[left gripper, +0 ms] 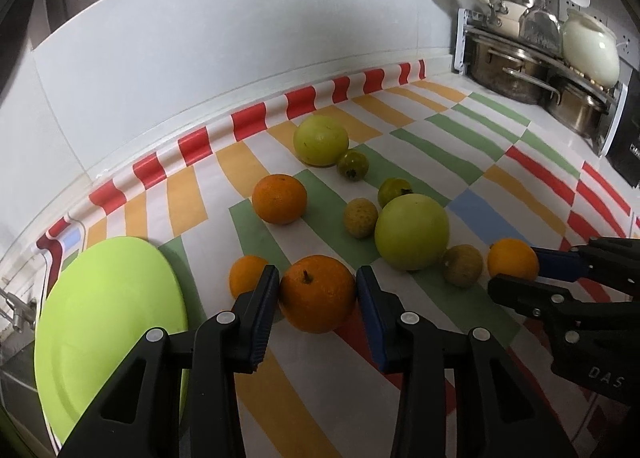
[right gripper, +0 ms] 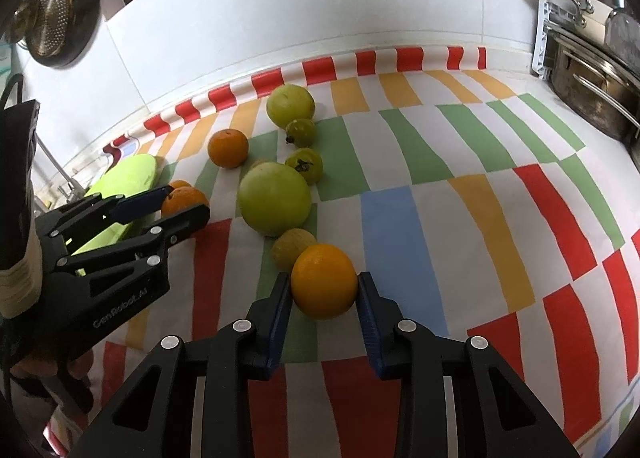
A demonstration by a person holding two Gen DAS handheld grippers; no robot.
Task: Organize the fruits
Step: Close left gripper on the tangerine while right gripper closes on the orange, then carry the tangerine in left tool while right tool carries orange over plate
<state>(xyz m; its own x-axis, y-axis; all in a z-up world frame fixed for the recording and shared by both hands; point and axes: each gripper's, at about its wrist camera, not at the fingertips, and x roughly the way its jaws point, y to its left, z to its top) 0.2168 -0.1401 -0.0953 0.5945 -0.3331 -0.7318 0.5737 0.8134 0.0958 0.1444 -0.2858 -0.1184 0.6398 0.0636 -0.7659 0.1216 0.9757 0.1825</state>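
Left wrist view: a stemmed orange [left gripper: 317,293] is clasped by the left gripper [left gripper: 317,300]; a smooth orange [right gripper: 324,281] is clasped by the right gripper [right gripper: 323,294].

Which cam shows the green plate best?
Left wrist: the green plate fills the lower-left, face-on, nearly whole apart from the left gripper overlapping its right edge. Right wrist sees only a thin edge-on sliver, mostly behind that gripper.
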